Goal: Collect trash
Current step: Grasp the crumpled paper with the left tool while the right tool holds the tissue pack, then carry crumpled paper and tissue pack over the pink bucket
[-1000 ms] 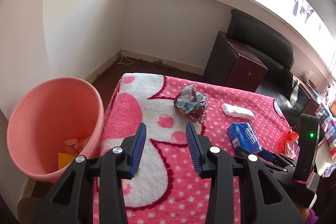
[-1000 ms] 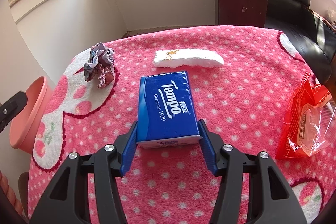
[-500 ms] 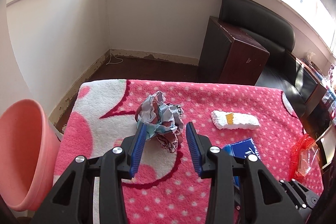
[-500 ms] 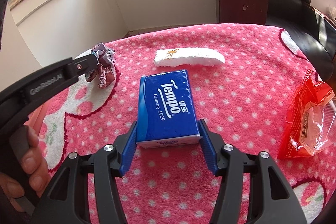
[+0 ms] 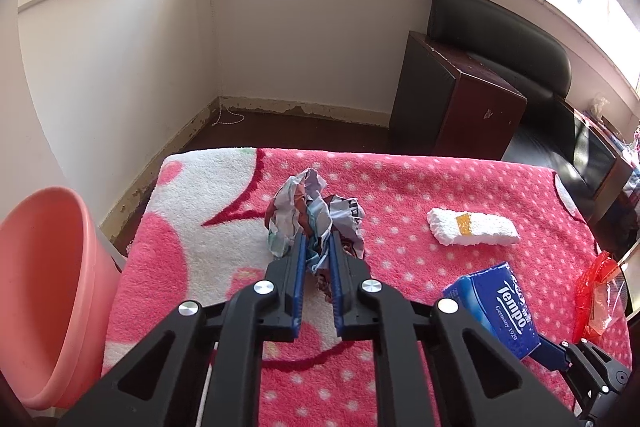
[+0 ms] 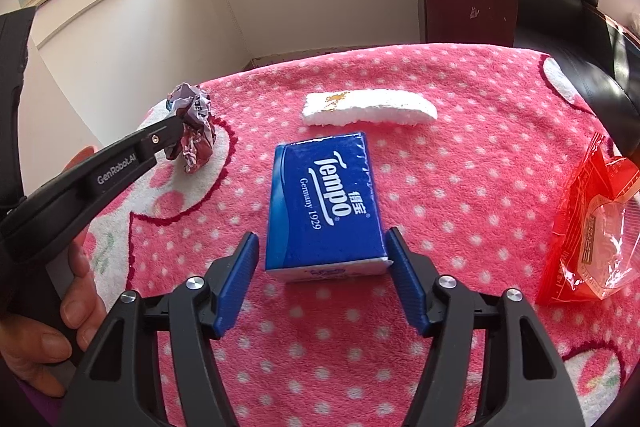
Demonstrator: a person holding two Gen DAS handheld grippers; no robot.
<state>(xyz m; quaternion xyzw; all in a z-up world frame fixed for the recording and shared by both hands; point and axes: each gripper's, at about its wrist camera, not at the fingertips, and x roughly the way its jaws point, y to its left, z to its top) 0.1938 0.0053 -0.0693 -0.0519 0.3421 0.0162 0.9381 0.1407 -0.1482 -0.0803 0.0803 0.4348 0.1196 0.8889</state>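
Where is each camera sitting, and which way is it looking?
Left wrist view: sits on the left gripper, looking down along its fingers, whose jaws are closing on the crumpled paper; no hand shows.
Right wrist view: sits on the right gripper, looking down at the blue tissue pack between its opening jaws; the left hand shows.
Shared: pink blanket, paper, tissue pack, white foam piece, red bag.
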